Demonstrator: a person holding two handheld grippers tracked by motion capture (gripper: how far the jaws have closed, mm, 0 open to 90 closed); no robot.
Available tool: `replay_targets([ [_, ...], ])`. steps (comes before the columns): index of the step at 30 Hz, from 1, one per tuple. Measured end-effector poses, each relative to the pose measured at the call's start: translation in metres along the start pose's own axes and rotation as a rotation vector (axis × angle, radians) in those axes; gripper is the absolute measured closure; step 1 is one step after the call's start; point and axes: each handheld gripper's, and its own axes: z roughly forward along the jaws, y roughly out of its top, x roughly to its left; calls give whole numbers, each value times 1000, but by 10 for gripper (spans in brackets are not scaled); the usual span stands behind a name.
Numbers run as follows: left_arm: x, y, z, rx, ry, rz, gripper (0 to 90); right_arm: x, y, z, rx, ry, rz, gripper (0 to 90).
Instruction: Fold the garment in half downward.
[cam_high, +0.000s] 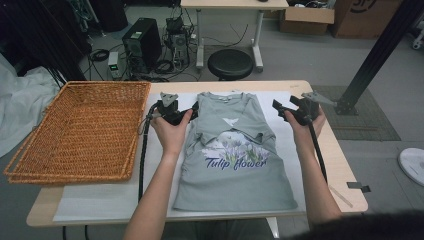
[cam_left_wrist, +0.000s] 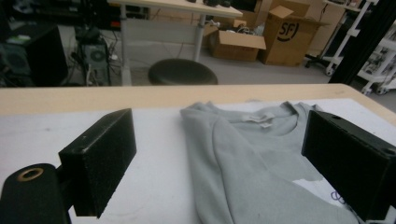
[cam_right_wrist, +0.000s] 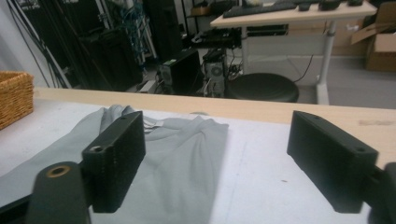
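A grey T-shirt (cam_high: 235, 160) (printed "Tulip Flower") lies flat at the centre of the frame on the white sheet (cam_high: 100, 200) covering the table, sleeves folded in. Above its middle, the left gripper (cam_high: 182, 112) hovers at the shirt's left shoulder and the right gripper (cam_high: 290, 112) just off its right shoulder, both with jaws wide apart, holding nothing. A wicker basket (cam_high: 80, 130) sits at left.
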Motion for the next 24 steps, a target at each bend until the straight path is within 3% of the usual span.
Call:
replay_targets([
  [4, 3, -1, 13, 43, 2, 33, 80, 0, 0, 15, 38, 28, 4, 164],
  [8, 9, -8, 25, 43, -26, -16, 80, -1, -3, 29, 63, 45, 9, 167],
  [11, 13, -12, 36, 76, -34, -2, 89, -4, -7, 42, 101, 55, 18, 219],
  [14, 11, -12, 47, 80, -51, 28, 106, -6, -8, 55, 107, 66, 37, 259],
  [22, 9, -12, 79, 129, -59, 32, 121, -11, -11, 88, 165, 70, 41, 306],
  [24, 9, -14, 86, 153, -70, 23, 129, -14, -14, 94, 176, 69, 65, 308],
])
